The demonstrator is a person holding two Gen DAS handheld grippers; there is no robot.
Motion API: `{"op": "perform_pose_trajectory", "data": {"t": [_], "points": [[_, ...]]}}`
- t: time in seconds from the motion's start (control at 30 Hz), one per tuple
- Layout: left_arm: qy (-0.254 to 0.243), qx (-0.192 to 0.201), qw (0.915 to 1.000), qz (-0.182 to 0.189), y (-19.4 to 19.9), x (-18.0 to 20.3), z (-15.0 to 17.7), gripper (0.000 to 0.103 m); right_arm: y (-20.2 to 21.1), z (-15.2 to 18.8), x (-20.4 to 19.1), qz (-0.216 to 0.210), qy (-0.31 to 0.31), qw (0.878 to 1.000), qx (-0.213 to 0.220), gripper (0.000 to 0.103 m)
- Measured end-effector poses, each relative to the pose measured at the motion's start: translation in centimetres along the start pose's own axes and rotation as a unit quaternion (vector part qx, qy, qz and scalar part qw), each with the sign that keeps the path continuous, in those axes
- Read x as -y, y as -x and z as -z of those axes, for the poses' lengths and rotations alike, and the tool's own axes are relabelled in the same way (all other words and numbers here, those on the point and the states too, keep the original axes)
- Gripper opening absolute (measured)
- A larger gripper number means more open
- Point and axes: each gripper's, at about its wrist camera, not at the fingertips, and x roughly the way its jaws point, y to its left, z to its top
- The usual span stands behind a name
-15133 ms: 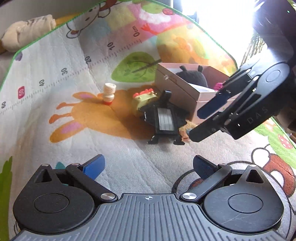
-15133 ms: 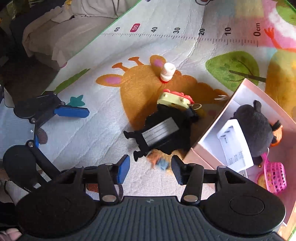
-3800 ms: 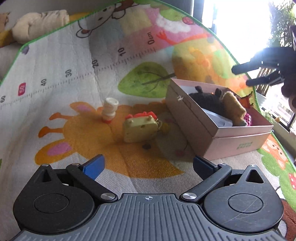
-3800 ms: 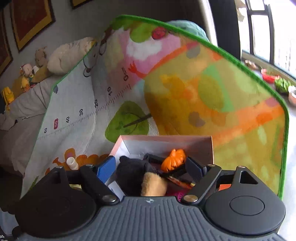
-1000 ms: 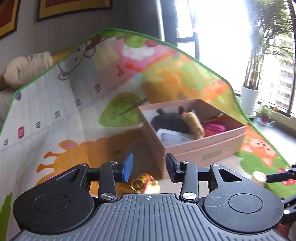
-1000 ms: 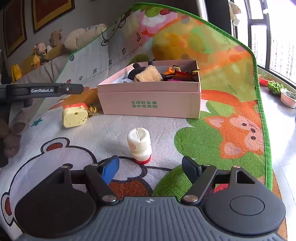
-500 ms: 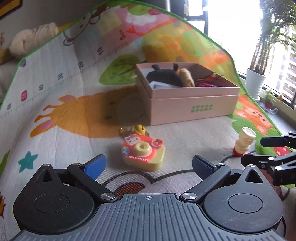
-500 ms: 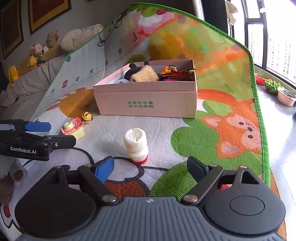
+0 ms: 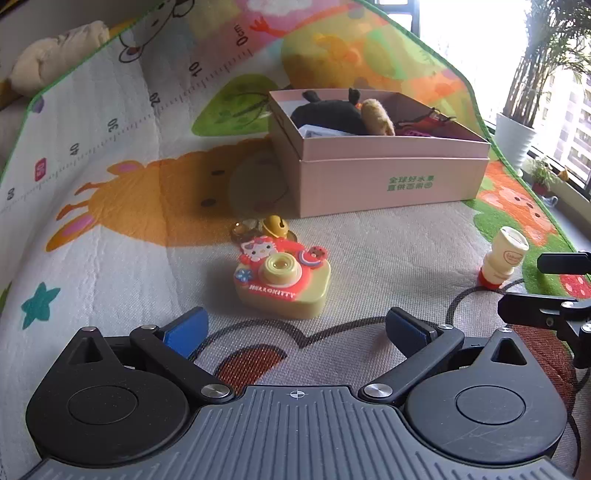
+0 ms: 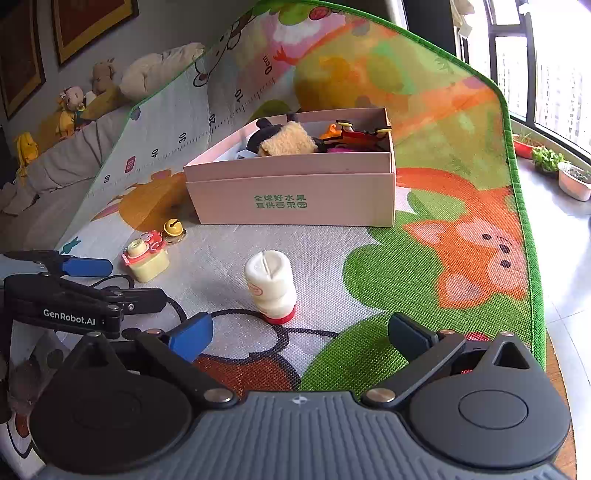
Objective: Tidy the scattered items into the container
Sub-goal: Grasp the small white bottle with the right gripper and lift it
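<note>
underfoot lies a printed play mat [image 9: 369, 258], woven in texture, with cartoon animals, a green border and a ruler strip along one side; its far part is propped up like a wall. behind it, in the right wrist view, are a grey wall with two framed pictures [image 10: 74, 26], a sofa [image 10: 62, 162] carrying several plush toys, and tall windows on the right with potted plants [image 10: 554, 162] on the sill.

one pink cardboard box [image 9: 391, 181] stands on the mat with green lettering on its side. inside it are a black plush [image 9: 325, 114], a tan furry toy [image 9: 376, 118] and some red and pink pieces that are hard to tell apart.

two loose items sit on the mat outside the box. one is a yellow toy camera [image 9: 282, 284] with a red cartoon front and a small gold bell [image 9: 275, 225] attached, lying just ahead of the left gripper [image 9: 295, 332], whose blue-padded jaws are spread wide with nothing between them. the other is one small white bottle [image 10: 271, 288] with a red base, upright, just ahead of the right gripper [image 10: 299, 332]; its jaws are opening and do not touch the bottle.
</note>
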Motion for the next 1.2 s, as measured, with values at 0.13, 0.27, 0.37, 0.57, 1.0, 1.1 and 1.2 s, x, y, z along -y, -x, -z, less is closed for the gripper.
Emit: {"op": "perform_pose_trajectory", "data": {"t": [0.13,0.27,0.37,0.57,1.0,1.1,1.2], "points": [[-0.019,0.003,0.9997,0.012,-0.7,0.1,-0.6,0.103,0.0,0.0,0.0,-0.002,-0.002,1.0,0.0,0.102],[-0.046,0.007,0.998,0.043,-0.5,1.2,-0.3,0.103,0.1,0.0,0.2,-0.003,-0.007,1.0,0.002,0.102],[-0.068,0.011,0.995,0.073,0.1,2.4,0.4,0.103,0.1,-0.1,0.4,-0.003,-0.012,1.0,0.004,0.102],[-0.084,0.016,0.9926,0.086,0.9,3.8,1.3,0.103,0.6,0.1,0.2,0.014,-0.011,1.0,0.025,0.087],[-0.078,0.019,0.9933,0.082,1.0,3.8,1.5,0.103,-0.3,-0.4,-1.1,0.016,0.034,0.999,0.013,0.029],[-0.078,0.019,0.9933,0.083,1.0,3.7,1.5,0.103,0.1,-0.2,-0.8,0.017,0.028,0.999,0.013,0.024],[-0.077,0.02,0.9934,0.083,1.0,3.7,1.5,0.103,0.7,0.2,-0.4,0.023,0.027,0.999,0.013,0.024]]}}
